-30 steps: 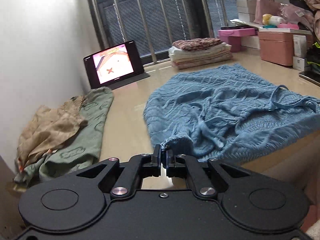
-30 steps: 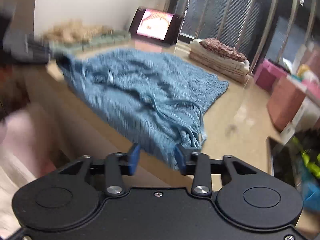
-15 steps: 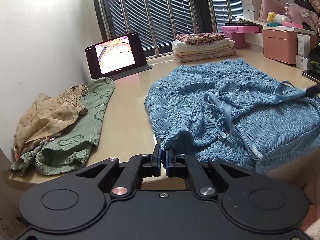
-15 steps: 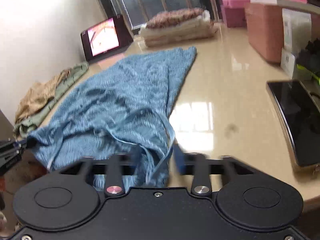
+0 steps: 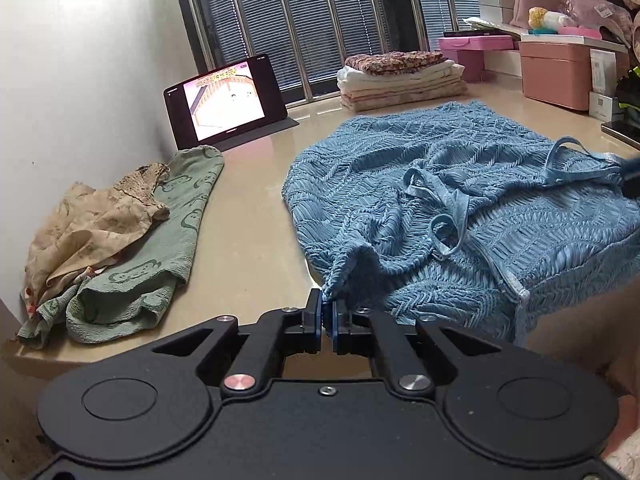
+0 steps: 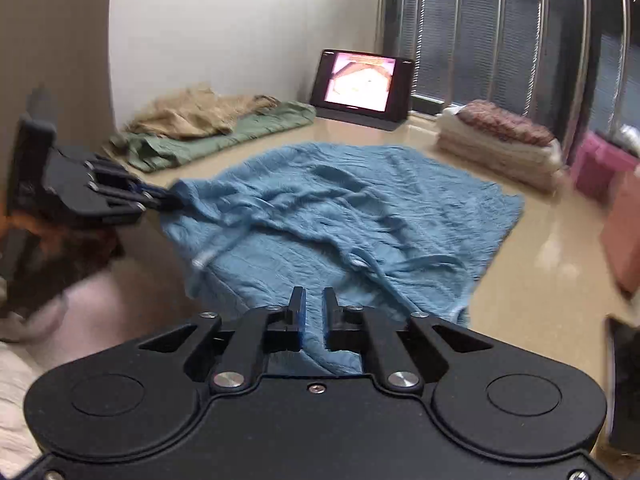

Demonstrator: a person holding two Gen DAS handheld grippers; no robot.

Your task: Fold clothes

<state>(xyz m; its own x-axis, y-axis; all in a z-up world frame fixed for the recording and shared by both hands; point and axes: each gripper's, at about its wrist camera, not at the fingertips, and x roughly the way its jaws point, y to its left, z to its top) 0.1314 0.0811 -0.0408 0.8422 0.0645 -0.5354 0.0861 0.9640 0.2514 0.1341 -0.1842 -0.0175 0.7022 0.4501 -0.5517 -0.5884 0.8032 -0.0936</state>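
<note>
Blue garment [image 5: 460, 184] lies spread but rumpled across the middle of the counter [image 5: 248, 216], its near hem hanging over the front edge, straps looped loose on top. Left gripper [image 5: 327, 310] has its jaws pressed together on a pinch of the near-left corner, cloth tented up from the pinch; the right wrist view shows the same hold from the side [image 6: 160, 196]. Right gripper [image 6: 314, 308] sits over the near edge with its jaws narrowly parted, blue cloth below and behind the gap; nothing appears clamped, though motion blur makes this uncertain. Judged step: getting a second hold on the front hem so both corners can be lifted and flattened before the first fold. To do it well, the right one should bite the hem itself, not a strap, and take a single layer if it can. Both corners should then be drawn apart until the hem is taut, with the straps tucked inward. Risk: the knit looks stretchy and slack, so a shallow pinch may slip. Green cloth [image 5: 160, 248] at the left edge, tablet [image 5: 224, 100] and folded stack [image 5: 400, 80] at the back all sit clear.
</note>
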